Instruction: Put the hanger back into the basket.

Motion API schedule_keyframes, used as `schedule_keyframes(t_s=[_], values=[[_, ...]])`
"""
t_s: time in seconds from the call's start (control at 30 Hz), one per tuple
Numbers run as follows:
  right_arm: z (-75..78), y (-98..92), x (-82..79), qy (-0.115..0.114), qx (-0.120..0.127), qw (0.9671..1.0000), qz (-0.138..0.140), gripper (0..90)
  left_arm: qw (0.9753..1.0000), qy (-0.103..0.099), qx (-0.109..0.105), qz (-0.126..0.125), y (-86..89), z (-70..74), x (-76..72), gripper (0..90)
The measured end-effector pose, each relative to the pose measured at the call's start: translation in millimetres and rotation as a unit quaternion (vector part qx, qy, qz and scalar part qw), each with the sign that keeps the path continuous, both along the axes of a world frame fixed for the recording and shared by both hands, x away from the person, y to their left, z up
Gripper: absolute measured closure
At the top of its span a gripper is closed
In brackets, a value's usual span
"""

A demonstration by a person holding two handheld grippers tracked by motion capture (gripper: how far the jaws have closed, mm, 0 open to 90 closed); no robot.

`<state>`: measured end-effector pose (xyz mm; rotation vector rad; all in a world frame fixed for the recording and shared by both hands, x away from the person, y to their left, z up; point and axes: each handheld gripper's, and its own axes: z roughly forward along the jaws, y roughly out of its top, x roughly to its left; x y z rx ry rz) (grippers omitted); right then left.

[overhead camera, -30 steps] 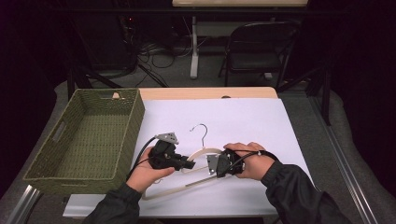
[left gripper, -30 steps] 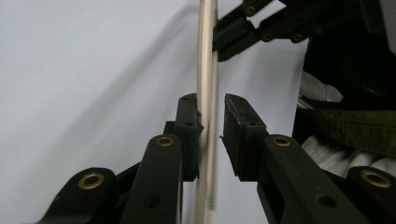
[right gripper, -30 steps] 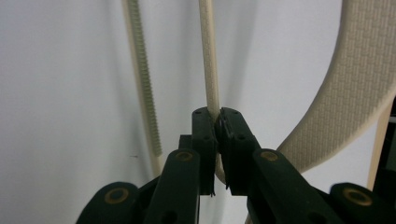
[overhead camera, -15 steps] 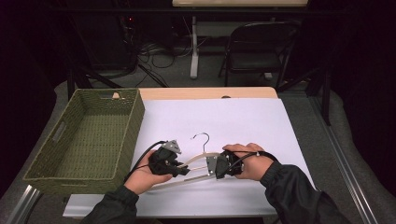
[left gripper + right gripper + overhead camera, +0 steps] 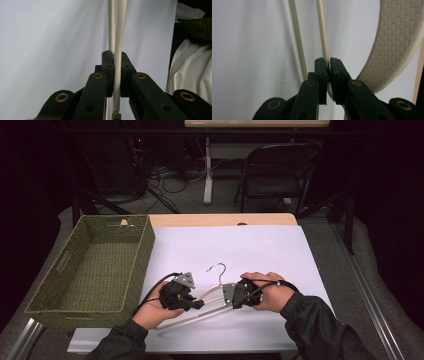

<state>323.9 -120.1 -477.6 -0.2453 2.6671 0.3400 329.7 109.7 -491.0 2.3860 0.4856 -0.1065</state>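
- The left gripper (image 5: 199,304) is held in the person's left hand (image 5: 155,310) near the front edge of the white sheet (image 5: 260,250); in the left gripper view its jaws are seen clamped on a cream arm of the hanger (image 5: 117,62).
- The right gripper (image 5: 226,295) is held in the person's right hand (image 5: 272,292), just to the right of the left gripper; in the right gripper view its jaws are seen closed on a thin cream bar of the hanger (image 5: 322,32).
- The hanger (image 5: 210,295) is seen between the two grippers, over the front part of the white sheet; its metal hook (image 5: 217,268) points away from the person.
- In the right gripper view, a broad textured curve of the hanger (image 5: 397,47) is seen right of the jaws, and a ribbed strip (image 5: 298,37) left of them.
- Whether the hanger is resting on the sheet or raised off it cannot be told.
- A green woven basket (image 5: 140,255) is set at the left edge of the white sheet, well left of the hanger.
- A wooden tabletop (image 5: 225,219) is seen beyond the far edge of the sheet.
- A dark folding chair (image 5: 275,175) is placed on the floor beyond the table.
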Motion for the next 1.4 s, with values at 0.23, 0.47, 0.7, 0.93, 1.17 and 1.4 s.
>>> schedule_keyframes(t_s=[0.23,0.47,0.7,0.93,1.17,1.4], values=[[15.7,-8.2,1.4,0.017,0.070,0.9971,-0.023,78.2,0.9990,-0.003,-0.040,0.020,11.6,12.7,-7.8,87.2],[39.6,-20.5,-8.4,0.017,0.156,0.9874,-0.018,65.0,0.9969,-0.010,-0.072,0.032,22.1,27.4,-16.5,87.2],[45.4,-21.7,-11.2,0.011,0.184,0.9827,-0.018,57.1,0.9965,-0.010,-0.075,0.035,24.1,38.5,-19.2,87.2],[47.6,-18.2,-13.1,0.010,0.208,0.9780,-0.007,49.5,0.9968,-0.006,-0.069,0.040,23.4,35.2,-15.5,87.2],[55.9,-17.9,-15.1,0.000,0.212,0.9772,0.005,48.2,0.9965,-0.013,-0.062,0.055,30.0,40.6,-16.8,87.2],[58.9,-27.0,-17.5,0.002,0.221,0.9752,-0.005,47.7,0.9921,-0.034,-0.067,0.100,54.1,66.9,-19.6,87.2]])
